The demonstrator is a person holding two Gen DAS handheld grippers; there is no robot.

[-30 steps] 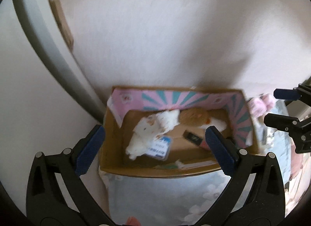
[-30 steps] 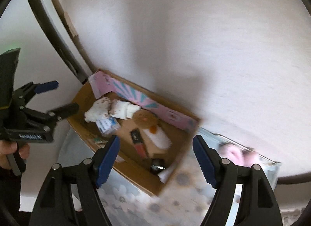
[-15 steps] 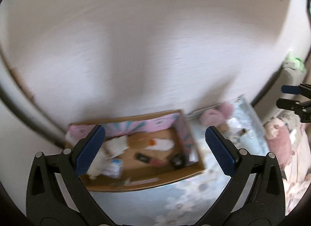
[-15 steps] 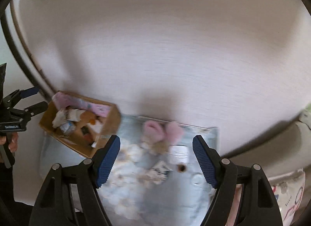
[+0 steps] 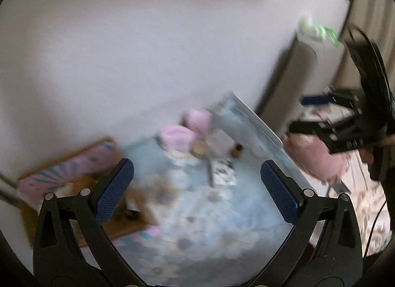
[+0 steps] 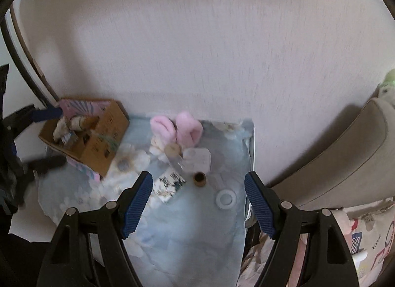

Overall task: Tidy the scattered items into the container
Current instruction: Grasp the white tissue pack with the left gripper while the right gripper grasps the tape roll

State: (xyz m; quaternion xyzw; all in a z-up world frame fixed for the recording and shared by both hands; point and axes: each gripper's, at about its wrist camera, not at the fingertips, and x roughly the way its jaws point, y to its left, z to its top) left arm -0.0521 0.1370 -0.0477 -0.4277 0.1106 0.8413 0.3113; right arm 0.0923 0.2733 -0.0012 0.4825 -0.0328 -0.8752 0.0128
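Note:
A cardboard box [image 6: 98, 146] with a pink striped lining stands at the left of a pale blue floral cloth [image 6: 187, 227], with several items inside; the left wrist view shows the box [image 5: 74, 166] blurred. Loose on the cloth lie a pink fluffy pair [image 6: 176, 130], a round wooden piece [image 6: 172, 149], a clear packet [image 6: 197, 159], a small brown pot [image 6: 199, 179], a patterned card pack [image 6: 169, 184] and a white ring lid [image 6: 226, 198]. My right gripper [image 6: 198, 203] is open above the cloth, nothing between its fingers. My left gripper [image 5: 197, 188] is open too, empty.
A white wall rises just behind the cloth. A beige cushioned seat [image 6: 345, 158] stands to the right, with patterned pink bedding [image 6: 365, 232] below it. The other gripper [image 5: 345, 129] shows at the right of the left wrist view.
Both views have swung right, off the box and onto the loose items on the cloth. Both grippers stay open and empty.

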